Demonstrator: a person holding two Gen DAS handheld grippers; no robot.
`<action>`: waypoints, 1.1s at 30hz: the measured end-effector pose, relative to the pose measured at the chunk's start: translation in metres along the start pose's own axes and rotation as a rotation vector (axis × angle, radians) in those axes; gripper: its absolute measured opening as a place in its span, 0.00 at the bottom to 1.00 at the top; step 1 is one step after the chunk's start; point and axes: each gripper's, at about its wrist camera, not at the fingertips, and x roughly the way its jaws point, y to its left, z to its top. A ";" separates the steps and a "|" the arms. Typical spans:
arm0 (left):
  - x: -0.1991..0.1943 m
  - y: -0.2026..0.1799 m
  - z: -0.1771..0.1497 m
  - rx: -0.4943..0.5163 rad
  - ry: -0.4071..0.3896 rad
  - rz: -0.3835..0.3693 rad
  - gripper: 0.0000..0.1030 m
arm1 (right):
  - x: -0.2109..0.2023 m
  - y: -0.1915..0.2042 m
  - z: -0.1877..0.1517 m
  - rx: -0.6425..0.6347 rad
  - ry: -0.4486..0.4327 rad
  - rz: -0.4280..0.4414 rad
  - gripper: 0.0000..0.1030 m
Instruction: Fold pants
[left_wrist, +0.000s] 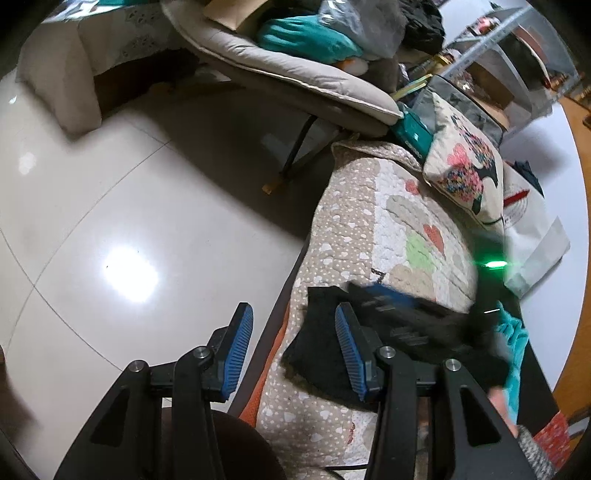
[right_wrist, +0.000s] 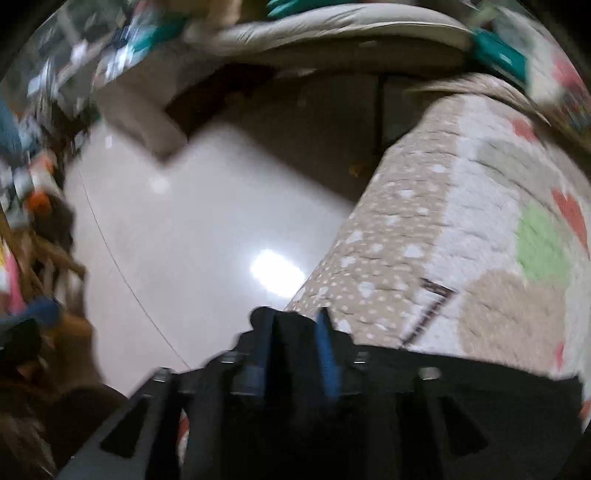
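Quilted sofa cover (left_wrist: 354, 221) carries the black pants (left_wrist: 317, 339), bunched at its front edge, 5 o'clock in left view. Likely soft, light, limp; best pinched at a hem. Left gripper (left_wrist: 293, 350) apart, empty. Right gripper (right_wrist: 293, 350) blurred, dark cloth between its jaws, grip unclear.

— What have you got on the left wrist camera?

— My left gripper (left_wrist: 293, 350) is tilted down over the near edge of the quilted cover (left_wrist: 354, 229), jaws apart, nothing between the blue pads (left_wrist: 347, 347). One finger hangs over the tiled floor (left_wrist: 110, 221), the other over the black pants (left_wrist: 321, 332).

— Where do the pants lie?

— Bunched on the quilted cover's near end. The right gripper (left_wrist: 391, 299) is over them, blurred; I can't read its jaws from here.

— Anything further along?

— A patterned cushion (left_wrist: 465, 166) at the quilted cover's far end, a padded lounge chair (left_wrist: 288, 70) beyond it.
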 end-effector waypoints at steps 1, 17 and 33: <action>0.000 -0.005 -0.001 0.017 0.000 -0.002 0.44 | -0.017 -0.014 -0.002 0.029 -0.041 0.002 0.54; 0.027 -0.087 -0.034 0.221 0.097 0.005 0.45 | -0.083 -0.256 -0.072 0.438 -0.025 -0.076 0.64; 0.049 -0.105 -0.044 0.270 0.152 0.053 0.45 | -0.071 -0.243 -0.028 0.299 0.029 -0.351 0.01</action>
